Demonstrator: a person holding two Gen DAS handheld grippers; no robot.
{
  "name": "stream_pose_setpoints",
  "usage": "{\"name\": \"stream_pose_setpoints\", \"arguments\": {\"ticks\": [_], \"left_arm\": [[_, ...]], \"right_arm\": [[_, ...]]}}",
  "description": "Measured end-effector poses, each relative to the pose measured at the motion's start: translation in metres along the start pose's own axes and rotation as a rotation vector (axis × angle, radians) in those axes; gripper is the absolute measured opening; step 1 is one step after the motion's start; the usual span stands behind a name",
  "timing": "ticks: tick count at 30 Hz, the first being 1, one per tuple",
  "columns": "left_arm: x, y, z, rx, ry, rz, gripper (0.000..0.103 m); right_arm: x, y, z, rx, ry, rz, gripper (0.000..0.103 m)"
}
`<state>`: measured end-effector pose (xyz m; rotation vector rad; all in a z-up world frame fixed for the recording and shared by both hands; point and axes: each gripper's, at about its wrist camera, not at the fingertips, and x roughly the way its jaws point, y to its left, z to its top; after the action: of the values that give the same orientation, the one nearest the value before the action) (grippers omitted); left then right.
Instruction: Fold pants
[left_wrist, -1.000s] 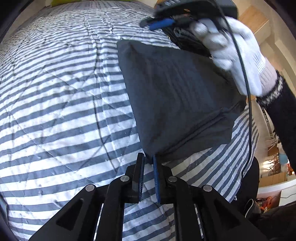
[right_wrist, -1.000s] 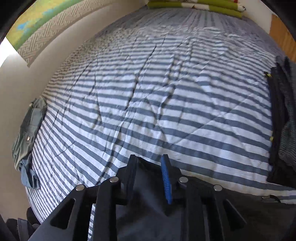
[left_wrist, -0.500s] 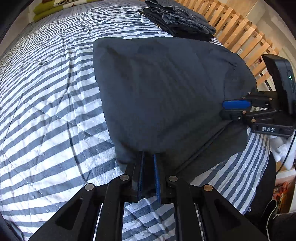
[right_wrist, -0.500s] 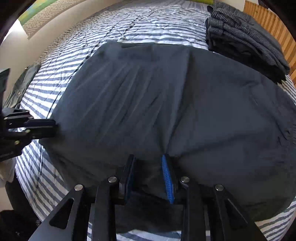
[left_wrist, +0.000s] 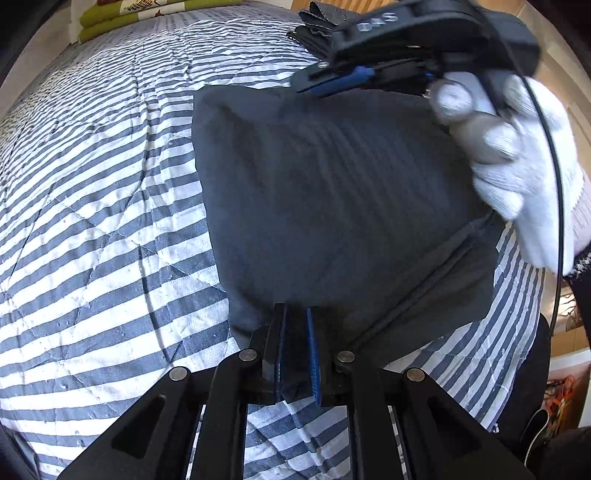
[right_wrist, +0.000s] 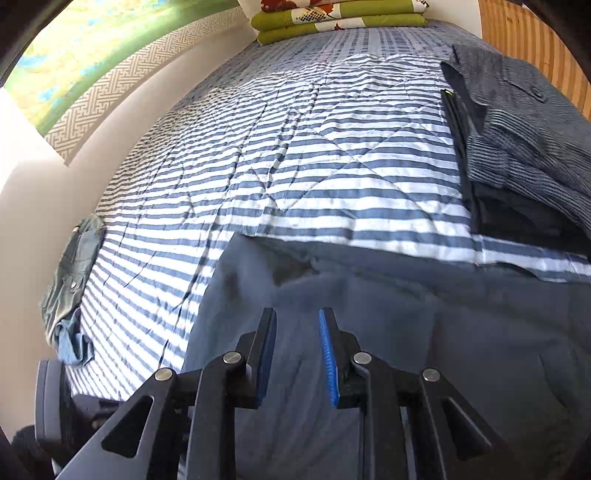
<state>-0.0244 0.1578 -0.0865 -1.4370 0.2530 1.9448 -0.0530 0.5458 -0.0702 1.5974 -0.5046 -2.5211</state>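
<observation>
The left gripper is pinching the near hem of the pants, jaws nearly closed on cloth. The pants are lying folded on the striped quilt, centre to three o'clock. The right gripper, jaws just closing yet apart with no cloth pinched, is hovering above. Keep the left pinch firm; press layers flat. A folded stack is lying at two o'clock.

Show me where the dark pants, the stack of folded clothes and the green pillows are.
dark pants (left_wrist: 332, 192), left wrist view, middle of the top fold.
stack of folded clothes (right_wrist: 517, 122), right wrist view, top garment.
green pillows (right_wrist: 340, 22), right wrist view, front edge.
</observation>
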Motion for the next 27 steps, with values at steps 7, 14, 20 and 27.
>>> {"name": "stream_pose_setpoints", "arguments": {"ticks": [7,14,20,27], "left_arm": [[-0.002,0.001,-0.001,0.001,-0.007,-0.009,0.012],[-0.045,0.022,-0.012,-0.068,-0.087,0.002,0.049],[-0.051,0.046,-0.007,-0.158,-0.063,0.016,0.054],[-0.047,0.041,-0.007,-0.185,-0.044,-0.004,0.060]], "right_arm": [[0.058,-0.007,0.027,0.010,0.049,-0.061,0.013],[-0.041,-0.046,-0.025,0.048,-0.008,-0.094,0.019],[-0.124,-0.137,-0.095,0.152,-0.056,-0.324,0.043],[-0.170,-0.243,-0.115,0.449,-0.097,-0.169,0.048]]}}
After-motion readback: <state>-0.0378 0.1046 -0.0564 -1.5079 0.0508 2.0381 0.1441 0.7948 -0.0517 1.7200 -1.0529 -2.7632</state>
